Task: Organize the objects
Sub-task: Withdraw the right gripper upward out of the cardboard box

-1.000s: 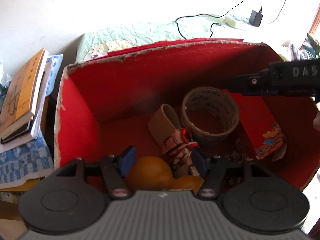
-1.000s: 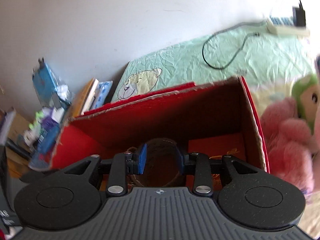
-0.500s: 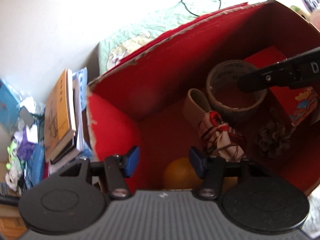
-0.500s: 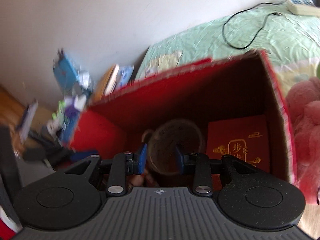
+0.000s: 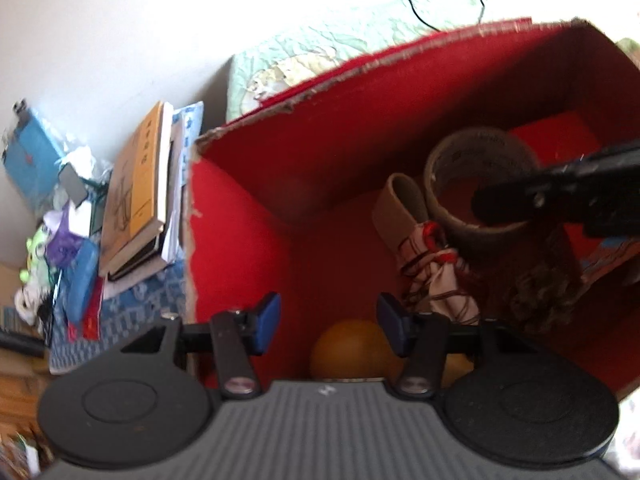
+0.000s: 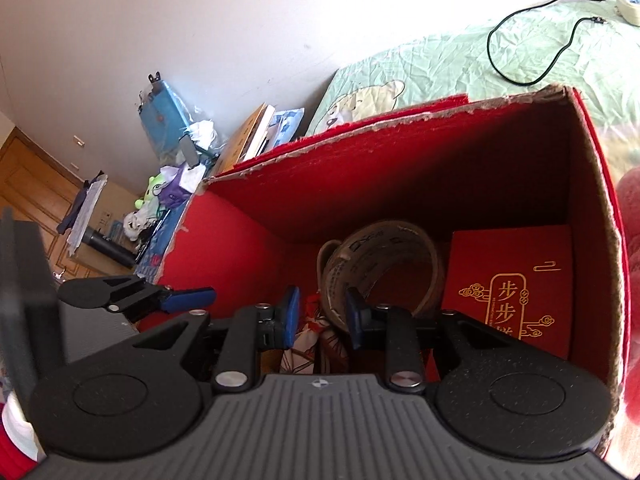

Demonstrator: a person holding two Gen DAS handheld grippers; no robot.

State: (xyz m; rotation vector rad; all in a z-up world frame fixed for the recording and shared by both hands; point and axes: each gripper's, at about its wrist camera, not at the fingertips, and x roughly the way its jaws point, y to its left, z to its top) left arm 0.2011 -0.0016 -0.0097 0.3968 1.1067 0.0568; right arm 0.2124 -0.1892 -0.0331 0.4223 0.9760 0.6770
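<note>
The step in hand is picking the large brown tape roll (image 6: 392, 240) out of the open red cardboard box (image 5: 320, 120), at 2 o'clock on its floor. The right tool (image 6: 320, 316) has just been closing and stands narrow astride the roll's wall; I cannot tell whether the pads press. The left tool (image 5: 328, 324), also just closing, hangs half-wide and empty.

Next, I judge: confirm the grip, then lift straight up.

Count:
- two tape rolls, including the smaller ring (image 5: 404, 196)
- one patterned cloth pouch (image 5: 444, 276)
- one pine cone (image 5: 540, 292)
- one red gold-lettered booklet (image 6: 508, 280)
- at least one orange fruit (image 5: 352, 352), at 6 o'clock
</note>
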